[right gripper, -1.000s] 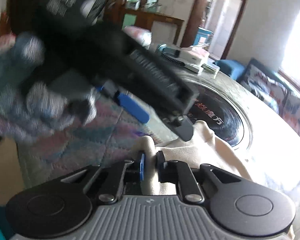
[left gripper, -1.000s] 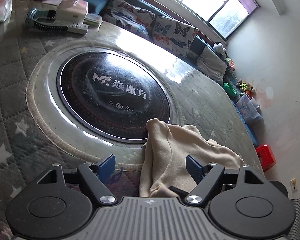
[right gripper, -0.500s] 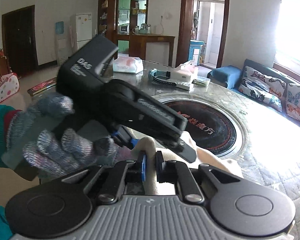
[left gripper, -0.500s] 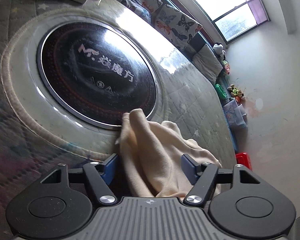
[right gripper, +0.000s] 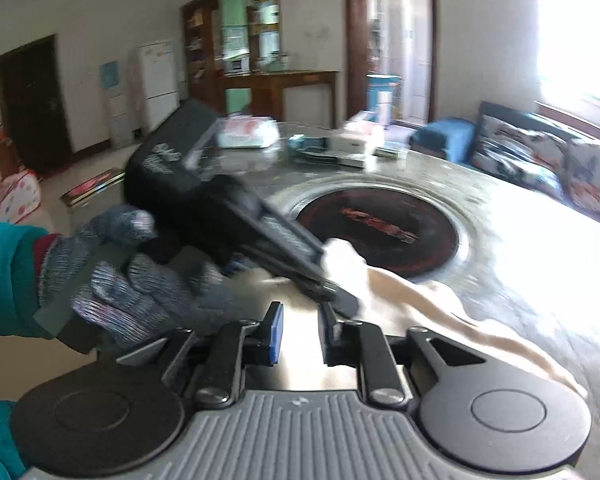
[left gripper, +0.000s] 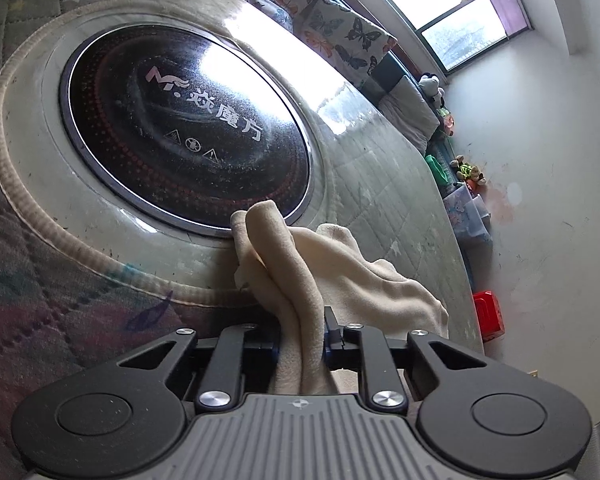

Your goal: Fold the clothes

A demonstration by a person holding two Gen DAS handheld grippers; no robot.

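Quilted table (left gripper: 380,208), left claw (left gripper: 302,344) pinching cream garment (left gripper: 300,280)

We see the garment (left gripper: 340,264) lying on the table (left gripper: 384,200), its near fold between the fingers of the left gripper (left gripper: 302,336), its far tip overlapping the round cooktop (left gripper: 184,136). Beyond the table stands a sofa (left gripper: 340,32).

In the upper right of my left view I see a bright window (left gripper: 452,4) and a white wall (left gripper: 548,168) below it. A sofa with butterfly cushions (left gripper: 352,36) runs along there. In my right view, at the upper left, stand a dark door (right gripper: 32,104), a white fridge (right gripper: 156,80) and a wooden shelf cabinet (right gripper: 236,40). Strong daylight comes from the right edge.
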